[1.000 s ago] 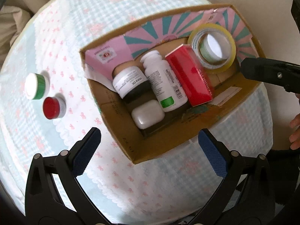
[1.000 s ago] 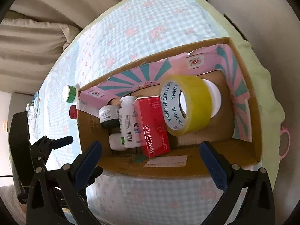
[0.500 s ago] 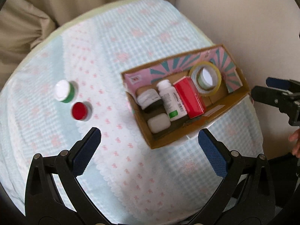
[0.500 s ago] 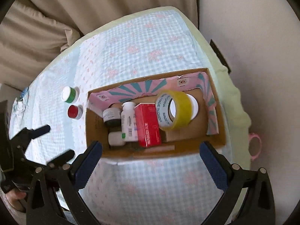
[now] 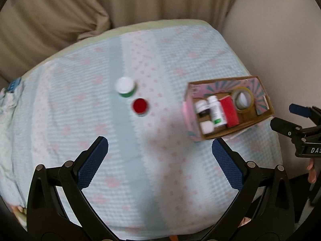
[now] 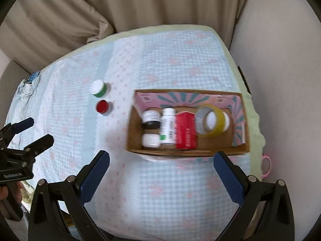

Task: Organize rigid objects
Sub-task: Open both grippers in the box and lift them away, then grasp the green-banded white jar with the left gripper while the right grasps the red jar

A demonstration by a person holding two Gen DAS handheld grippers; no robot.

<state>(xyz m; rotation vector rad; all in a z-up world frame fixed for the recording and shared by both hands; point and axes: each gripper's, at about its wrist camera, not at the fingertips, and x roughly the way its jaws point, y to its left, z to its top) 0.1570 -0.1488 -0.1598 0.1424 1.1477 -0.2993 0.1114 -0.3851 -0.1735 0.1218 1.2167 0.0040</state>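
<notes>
Over the middle of the bed (image 5: 140, 180), seen from my left wrist, my left tool (image 5: 160, 156) hangs with its blue pads spread wide and nothing between them. The cardboard box (image 5: 208, 135) sits at the bed's right edge, holding a small white jar (image 5: 206, 127), a dark jar (image 5: 201, 108), a white bottle (image 5: 215, 110), a red carton (image 5: 229, 112) and a roll of yellow tape (image 5: 242, 100). Out on the quilt, well left of the box, a green jar with a white lid (image 5: 125, 87) stands just beside a red-lidded jar (image 5: 140, 105). My right tool (image 5: 284, 118) shows at the right edge, spread.

From my right wrist, my right tool (image 6: 160, 166) is open wide above the bed's near edge, empty. The box (image 6: 180, 152) lies just ahead of it, the tape (image 6: 210, 122) leaning at the right end beside the carton (image 6: 185, 130). The two loose jars (image 6: 102, 106) stand left of the box, apart from it. My left tool (image 6: 30, 132) hovers at the left edge, fingers parted.
</notes>
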